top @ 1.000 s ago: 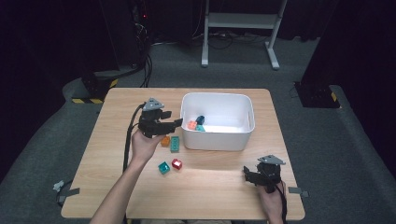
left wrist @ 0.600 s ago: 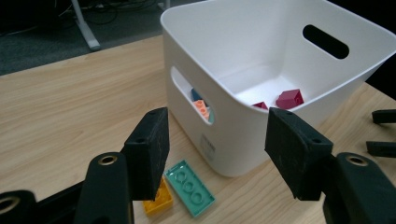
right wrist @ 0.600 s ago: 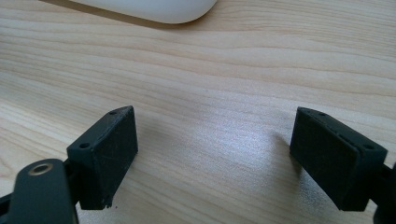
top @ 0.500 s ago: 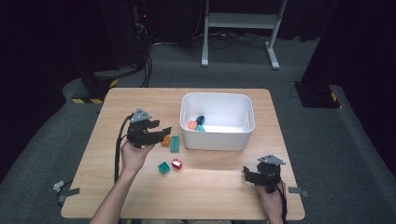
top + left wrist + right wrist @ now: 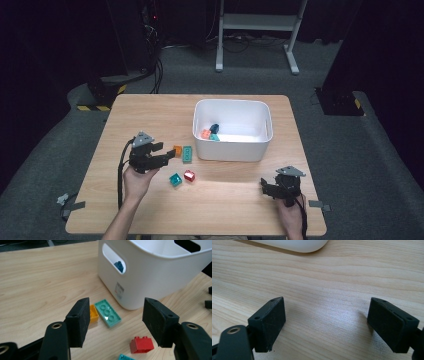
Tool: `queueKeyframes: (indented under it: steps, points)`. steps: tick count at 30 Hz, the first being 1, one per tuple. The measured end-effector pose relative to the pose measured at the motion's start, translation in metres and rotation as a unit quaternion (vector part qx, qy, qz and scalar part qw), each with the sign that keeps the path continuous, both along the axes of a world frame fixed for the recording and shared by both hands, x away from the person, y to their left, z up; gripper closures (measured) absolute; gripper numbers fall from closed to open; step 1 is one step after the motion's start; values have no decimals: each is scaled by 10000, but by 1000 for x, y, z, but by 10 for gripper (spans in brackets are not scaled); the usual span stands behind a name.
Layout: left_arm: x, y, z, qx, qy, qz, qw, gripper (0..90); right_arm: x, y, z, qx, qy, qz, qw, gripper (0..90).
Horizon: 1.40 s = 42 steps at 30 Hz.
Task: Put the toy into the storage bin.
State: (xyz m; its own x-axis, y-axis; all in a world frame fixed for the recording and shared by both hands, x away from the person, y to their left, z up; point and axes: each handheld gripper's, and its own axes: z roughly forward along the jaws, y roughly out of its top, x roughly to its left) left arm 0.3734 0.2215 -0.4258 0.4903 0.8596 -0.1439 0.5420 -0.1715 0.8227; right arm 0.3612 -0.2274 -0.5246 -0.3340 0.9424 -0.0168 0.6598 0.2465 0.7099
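My left gripper [image 5: 167, 155] hovers open just left of an orange brick [image 5: 177, 150] and a flat green brick [image 5: 187, 153], which lie side by side against the white bin [image 5: 232, 148]. In the left gripper view its jaws [image 5: 116, 308] frame the orange brick [image 5: 94, 314] and the green brick [image 5: 108, 313], with nothing gripped. A red brick [image 5: 141, 345] and a teal brick [image 5: 126, 357] lie nearer; in the high view the red [image 5: 189, 175] and teal [image 5: 175, 179] sit below the gripper. My right gripper [image 5: 265, 188] rests open at the front right, over bare wood [image 5: 327, 315].
The bin [image 5: 150, 277] holds a dark blue brick [image 5: 214, 128], an orange one [image 5: 205, 133] and a teal one [image 5: 214, 137]. The blue brick [image 5: 120, 265] shows through the bin's handle slot. A white stand [image 5: 255, 30] is on the floor beyond the table.
My left gripper has moved away from the bin, left and toward the person, and has dropped lower beside the loose bricks. The right gripper has stayed put.
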Motion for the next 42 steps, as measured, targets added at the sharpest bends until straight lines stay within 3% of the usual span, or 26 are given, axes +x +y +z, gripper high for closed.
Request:
queueKeyframes:
  steps: [11,19,21,30,42]
  points:
    - [-26,2,-34,-7,168,-65,9998,382,0,0,0,1,0,0,10000,150]
    - [-36,0,-52,14,250,-159,9996,373,0,0,0,0,-1,1,10000,150]
    - [-39,-3,-59,110,277,-194,9994,372,0,0,0,0,0,0,10000,150]
    - [-40,-10,-77,274,349,-234,9987,367,0,0,0,1,0,-1,10000,150]
    - [-33,-14,-91,296,463,-213,9983,405,0,0,0,2,0,-6,10000,149]
